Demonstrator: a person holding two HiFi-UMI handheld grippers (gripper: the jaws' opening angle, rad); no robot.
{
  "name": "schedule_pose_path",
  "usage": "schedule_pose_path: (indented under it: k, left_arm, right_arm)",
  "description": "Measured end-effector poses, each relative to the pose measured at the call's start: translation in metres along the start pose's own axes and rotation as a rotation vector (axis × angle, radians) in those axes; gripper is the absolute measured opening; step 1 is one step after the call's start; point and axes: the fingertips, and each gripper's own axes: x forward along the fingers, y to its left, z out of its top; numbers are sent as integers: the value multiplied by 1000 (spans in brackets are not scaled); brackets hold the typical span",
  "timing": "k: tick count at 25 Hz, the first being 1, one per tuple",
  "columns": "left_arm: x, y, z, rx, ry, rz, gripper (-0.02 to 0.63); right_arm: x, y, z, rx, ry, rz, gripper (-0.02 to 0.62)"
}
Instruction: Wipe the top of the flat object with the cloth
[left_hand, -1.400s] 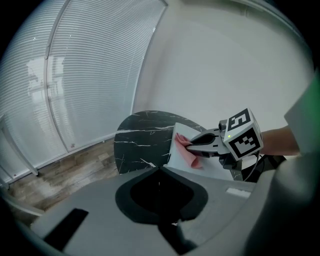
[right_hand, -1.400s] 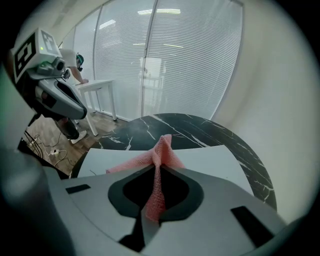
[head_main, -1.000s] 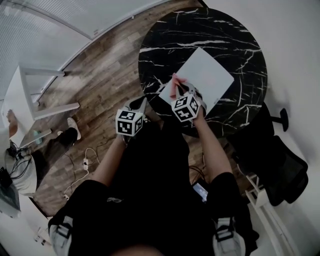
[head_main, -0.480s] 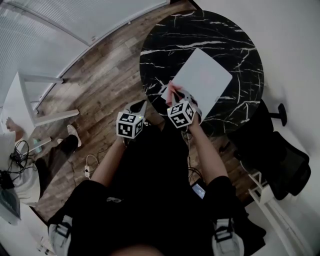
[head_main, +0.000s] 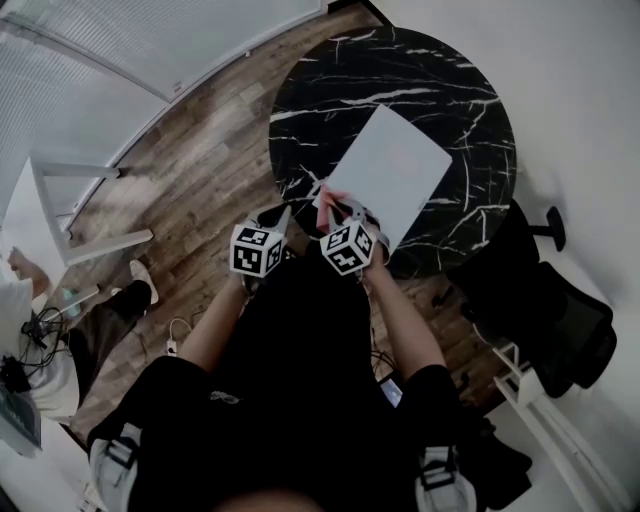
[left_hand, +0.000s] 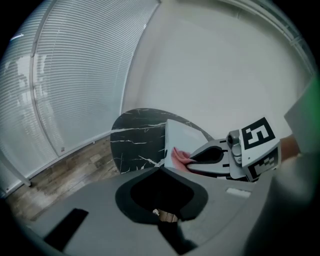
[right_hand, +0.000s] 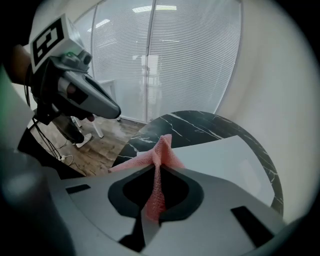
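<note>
A white flat object (head_main: 390, 168) lies on the round black marble table (head_main: 310, 110). My right gripper (head_main: 336, 207) is shut on a pink cloth (head_main: 329, 198), which sits at the object's near-left corner. In the right gripper view the cloth (right_hand: 162, 150) stands up in a fold between the shut jaws (right_hand: 157, 169), just before the white object (right_hand: 225, 160). My left gripper (head_main: 281, 216) hovers beside the table's near-left edge, shut and holding nothing. From the left gripper view I see the right gripper (left_hand: 192, 159), the cloth (left_hand: 177, 156) and the object (left_hand: 179, 137).
A black office chair (head_main: 545, 300) stands right of the table. A white frame stool (head_main: 70, 205) and a seated person (head_main: 45, 340) are at the left on the wooden floor, with cables (head_main: 172, 325) nearby. Blinds line the far wall.
My right gripper has drawn the cloth back across the white object toward its near-left corner. The left gripper has barely moved.
</note>
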Motion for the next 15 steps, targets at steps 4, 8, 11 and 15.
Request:
schedule_pose_path:
  k: [4, 8, 11, 15]
  left_arm:
    - [12, -7, 27, 23, -12, -5, 0]
    - [23, -4, 51, 62, 5, 4, 0]
    - [29, -6, 68, 90, 11, 12, 0]
    - [45, -12, 86, 123, 13, -7, 0]
  right_arm:
    - [-2, -1, 1, 49, 14, 84, 17]
    - [-12, -4, 14, 141, -11, 160, 17]
    - [-24, -17, 26, 262, -74, 182, 17]
    - [-34, -45, 34, 395, -143, 134, 17]
